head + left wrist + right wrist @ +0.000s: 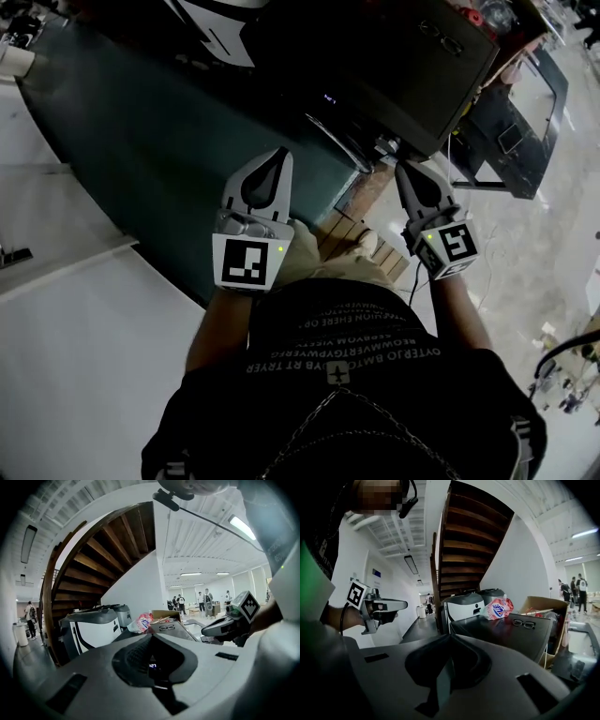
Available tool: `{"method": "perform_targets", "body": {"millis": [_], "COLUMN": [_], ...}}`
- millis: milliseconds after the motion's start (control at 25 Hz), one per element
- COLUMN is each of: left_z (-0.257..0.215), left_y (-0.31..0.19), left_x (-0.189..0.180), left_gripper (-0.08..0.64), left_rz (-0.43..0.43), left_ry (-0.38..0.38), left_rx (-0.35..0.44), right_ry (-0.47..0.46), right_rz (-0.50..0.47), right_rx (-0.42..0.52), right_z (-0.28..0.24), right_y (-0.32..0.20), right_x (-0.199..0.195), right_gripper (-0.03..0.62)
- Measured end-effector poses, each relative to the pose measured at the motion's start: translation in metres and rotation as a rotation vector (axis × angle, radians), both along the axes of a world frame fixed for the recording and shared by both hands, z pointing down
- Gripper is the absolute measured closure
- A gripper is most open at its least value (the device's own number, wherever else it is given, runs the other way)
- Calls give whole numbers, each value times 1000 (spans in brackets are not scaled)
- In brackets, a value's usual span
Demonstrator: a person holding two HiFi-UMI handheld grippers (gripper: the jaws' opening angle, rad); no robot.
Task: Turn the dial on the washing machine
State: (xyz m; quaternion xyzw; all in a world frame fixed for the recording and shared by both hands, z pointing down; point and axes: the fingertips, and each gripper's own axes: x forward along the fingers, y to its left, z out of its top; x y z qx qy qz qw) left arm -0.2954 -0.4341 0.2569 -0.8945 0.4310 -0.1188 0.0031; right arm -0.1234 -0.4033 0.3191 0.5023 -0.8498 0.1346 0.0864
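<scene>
The washing machine (394, 66) is a dark box ahead of me, with a small blue lit display (328, 97) on its front. I cannot make out its dial in any view. A pair of glasses (524, 623) lies on its flat dark top (501, 632). My left gripper (280, 153) is held in the air short of the machine, jaws shut with nothing between them; through its hollow the display (153, 665) shows. My right gripper (403, 169) hangs near the machine's front right corner, also shut and holding nothing. Each gripper shows in the other's view: the right gripper (206, 631) and the left gripper (401, 604).
Behind the washer stand two grey-and-white machines (464, 606), a red-and-white snack bag (497, 607) and a cardboard box (543, 604). A wooden staircase (464, 541) rises above them. A dark green floor strip (150, 141) runs to my left. People stand far off in the hall (206, 599).
</scene>
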Motion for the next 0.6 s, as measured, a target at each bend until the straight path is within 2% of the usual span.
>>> {"method": "perform_targets", "body": {"millis": [320, 600], "left_z": [-9, 12], "left_y": [-31, -7], "left_x": [-30, -34], "left_gripper": [554, 554], "left_rz": [148, 129], "left_ry": [-13, 4], "left_rx": [-24, -18], "right_ry": [7, 52], "right_rz": [145, 126], "right_rx": [-7, -16], "right_z": [-30, 11], "right_y": [-18, 6], "right_x": [-33, -30], "right_gripper": [596, 595]}}
